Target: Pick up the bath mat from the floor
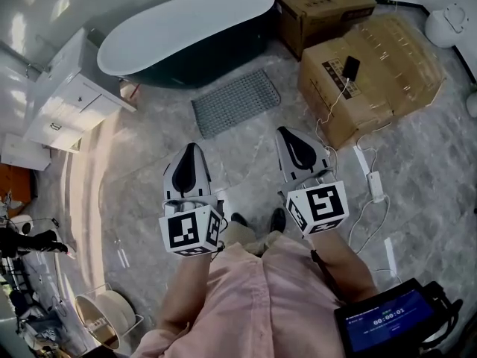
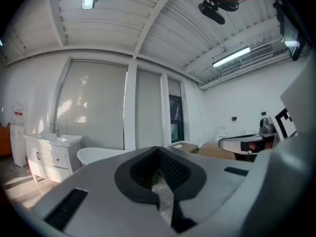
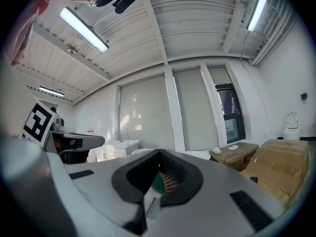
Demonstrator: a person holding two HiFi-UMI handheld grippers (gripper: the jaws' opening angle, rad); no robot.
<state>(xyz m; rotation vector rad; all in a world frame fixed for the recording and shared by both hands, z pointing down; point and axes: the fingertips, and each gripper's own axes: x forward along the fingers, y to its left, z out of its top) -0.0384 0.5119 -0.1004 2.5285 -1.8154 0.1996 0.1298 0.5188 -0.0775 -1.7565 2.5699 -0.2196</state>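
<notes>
Now the left gripper (image 1: 191, 150) and the right gripper (image 1: 284, 132) are both squeezed shut, holding nothing. The bath mat (image 1: 235, 101) lies flat on the floor (image 1: 145, 151) at 12 o'clock from them, beside the bathtub (image 1: 186, 32).

Ceiling tubes (image 3: 84, 29) are lighting the room brightly and evenly. Daylight is glowing through the blinds (image 2: 94, 105) and glaring in pale bands off the floor (image 1: 83, 177). Fisheye lenses are bending the edges, the corners are going black, and the near foreground is blurring.
</notes>
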